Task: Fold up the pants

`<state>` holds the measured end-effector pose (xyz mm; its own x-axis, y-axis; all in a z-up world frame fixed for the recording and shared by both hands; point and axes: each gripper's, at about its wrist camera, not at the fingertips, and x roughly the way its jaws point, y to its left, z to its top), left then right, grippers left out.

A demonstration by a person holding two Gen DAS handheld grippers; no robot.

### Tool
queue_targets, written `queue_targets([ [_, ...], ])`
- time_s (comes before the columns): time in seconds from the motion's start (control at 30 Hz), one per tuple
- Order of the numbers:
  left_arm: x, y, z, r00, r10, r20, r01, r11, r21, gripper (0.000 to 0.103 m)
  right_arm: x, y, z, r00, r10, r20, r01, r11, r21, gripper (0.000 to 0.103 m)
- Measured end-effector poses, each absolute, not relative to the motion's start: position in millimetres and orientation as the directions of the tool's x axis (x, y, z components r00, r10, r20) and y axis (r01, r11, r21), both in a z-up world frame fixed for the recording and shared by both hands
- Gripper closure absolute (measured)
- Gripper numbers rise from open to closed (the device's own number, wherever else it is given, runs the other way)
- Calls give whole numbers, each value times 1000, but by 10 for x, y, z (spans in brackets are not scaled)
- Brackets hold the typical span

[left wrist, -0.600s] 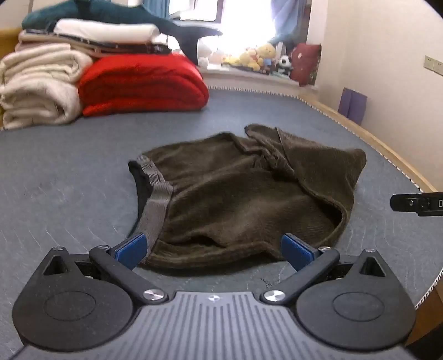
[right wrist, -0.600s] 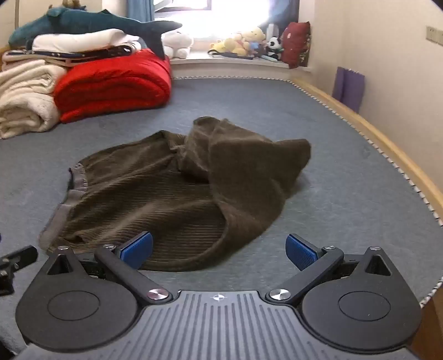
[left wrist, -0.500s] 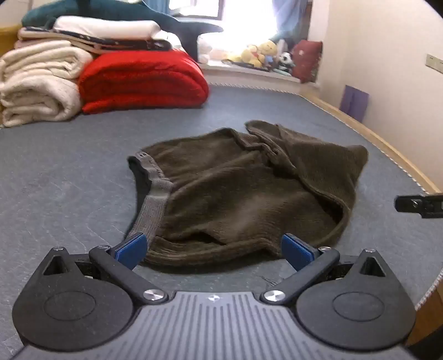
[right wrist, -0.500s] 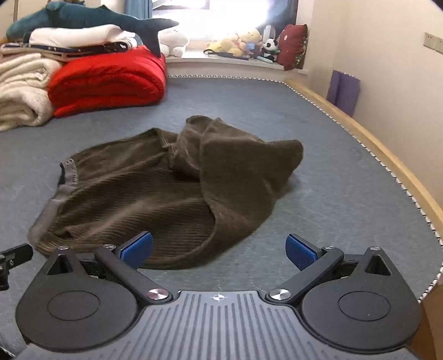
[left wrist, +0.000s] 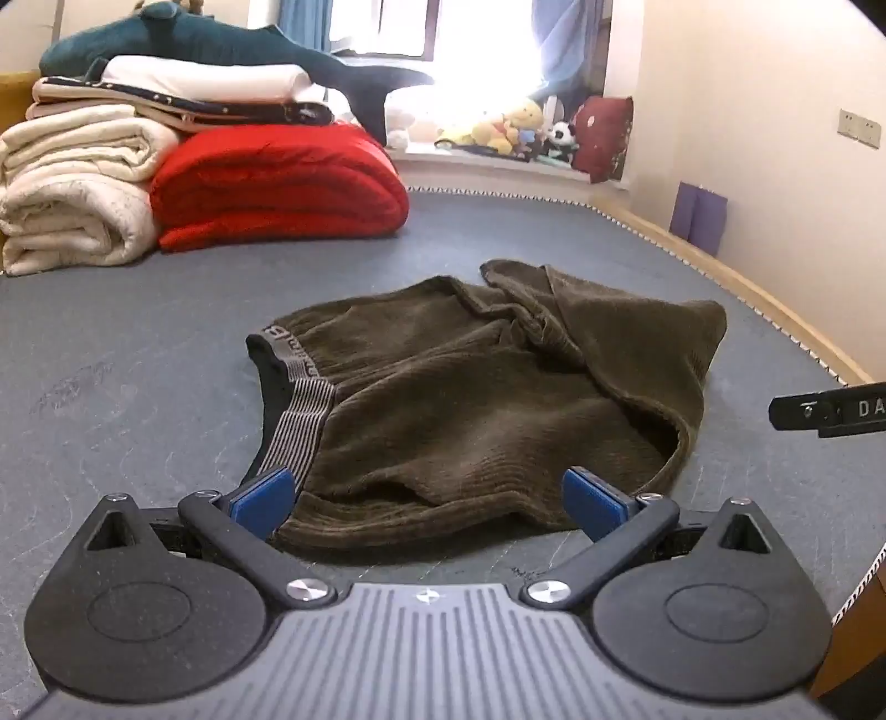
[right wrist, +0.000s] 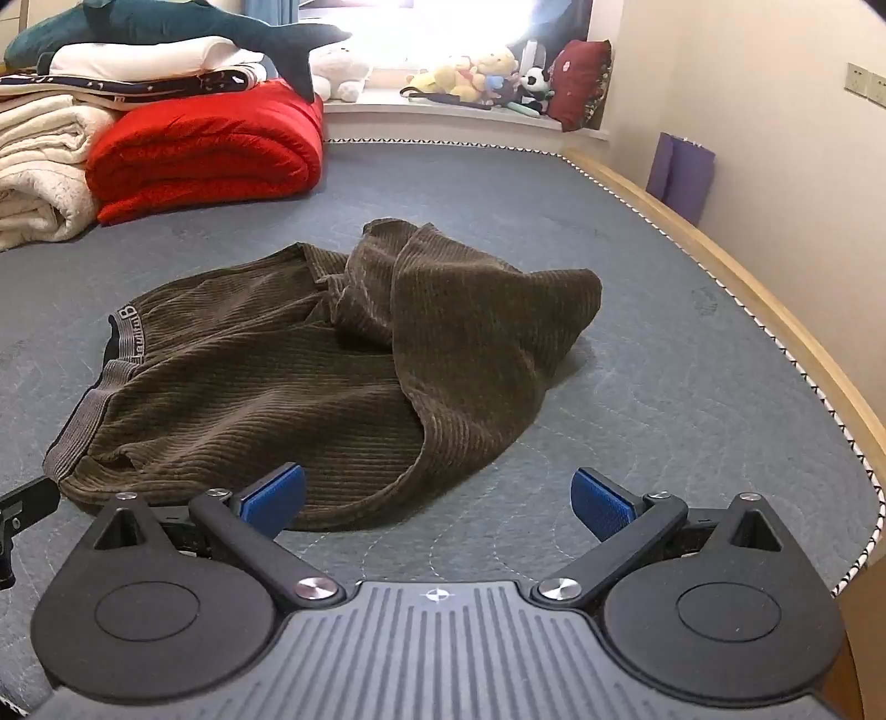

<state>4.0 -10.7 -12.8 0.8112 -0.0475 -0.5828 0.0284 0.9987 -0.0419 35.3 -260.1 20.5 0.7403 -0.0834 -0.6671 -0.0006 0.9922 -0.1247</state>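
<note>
Dark brown corduroy pants (left wrist: 470, 399) lie bunched on the grey mattress (left wrist: 122, 354), with the grey striped waistband (left wrist: 296, 421) at the left and the legs folded over at the right. They also show in the right wrist view (right wrist: 310, 376). My left gripper (left wrist: 426, 495) is open and empty, just short of the pants' near edge. My right gripper (right wrist: 437, 498) is open and empty, above the mattress beside the pants' near right edge. Part of the right gripper (left wrist: 830, 412) shows at the right edge of the left wrist view.
A red folded quilt (left wrist: 277, 183), cream blankets (left wrist: 72, 188) and a plush shark (left wrist: 221, 44) are stacked at the far left. Stuffed toys (left wrist: 498, 127) line the window sill. The wooden bed edge (right wrist: 747, 288) and wall run along the right.
Both grippers have risen and pulled back slightly, so the pants sit a little farther off in both views. The pants have not moved. Both grippers stay open.
</note>
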Motion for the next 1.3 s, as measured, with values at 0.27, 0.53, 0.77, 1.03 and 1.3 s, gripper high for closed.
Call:
queue_targets([
  [0.27, 54, -37, -128, 793, -42, -607, -2, 997, -71, 0, 356, -2604, 199, 739, -86, -669, -3, 991, -131, 2],
  [0.53, 70, -35, -123, 783, -44, -621, -3, 997, -75, 0, 359, -2594, 190, 738, -87, -669, -5, 991, -134, 2],
  [0.77, 80, -32, -126, 780, -43, -625, -5, 997, -75, 0, 358, -2596, 194, 738, -85, -669, -6, 991, -133, 2],
  [1.03, 84, -33, -135, 778, -44, -627, -3, 997, -74, 0, 355, -2596, 192, 738, -84, -669, -6, 991, -131, 2],
  [1.3, 91, -38, -149, 778, -45, -627, -2, 997, -74, 0, 355, -2594, 192, 738, -81, -670, -7, 992, -128, 2],
])
